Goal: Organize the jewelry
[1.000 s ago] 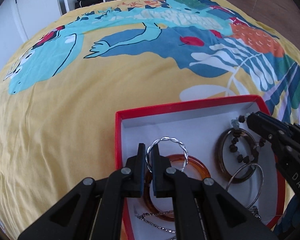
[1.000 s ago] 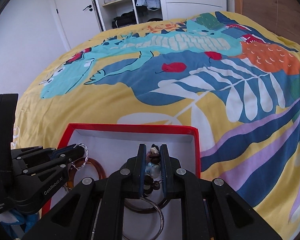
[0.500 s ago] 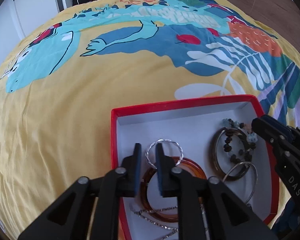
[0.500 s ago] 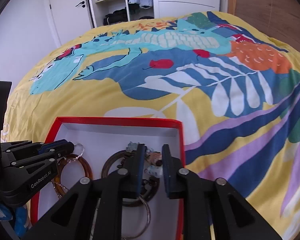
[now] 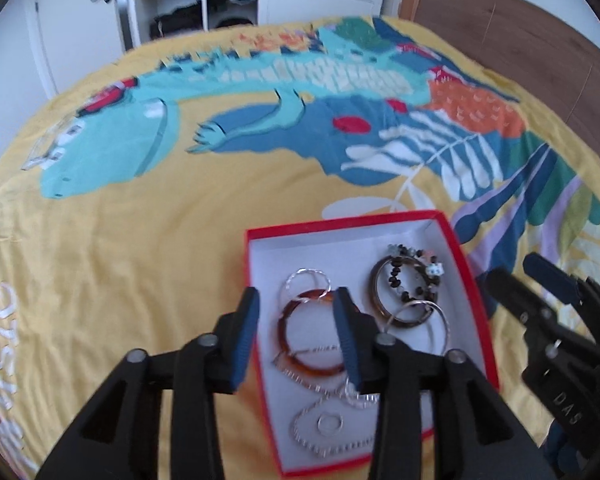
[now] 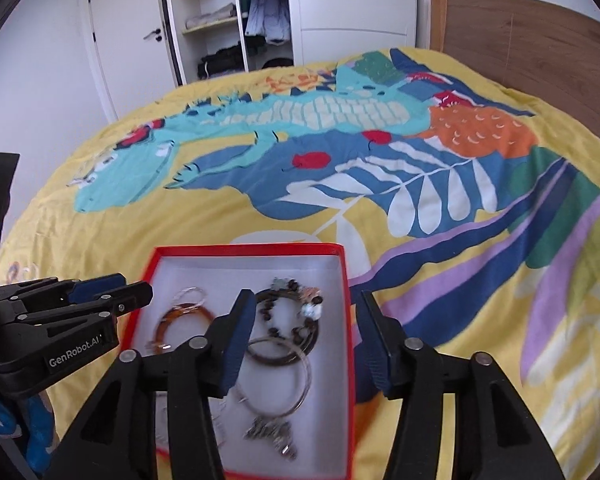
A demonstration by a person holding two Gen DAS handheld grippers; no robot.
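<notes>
A red box with a white inside lies on the bed; it also shows in the right wrist view. In it lie a twisted silver ring bangle, an amber bangle, a dark bangle with a bead bracelet, a thin silver hoop and silver chains. My left gripper is open and empty above the box's left side. My right gripper is open and empty above the box's right side, over the bead bracelet.
The box sits on a yellow bedspread with a large blue and teal print. A wooden headboard stands at the right. A white wardrobe with open shelves and a door lie beyond the bed.
Both grippers opened and drew back and up. The left let go of the twisted silver bangle and the right let go of the bead bracelet; both now lie in the box.
</notes>
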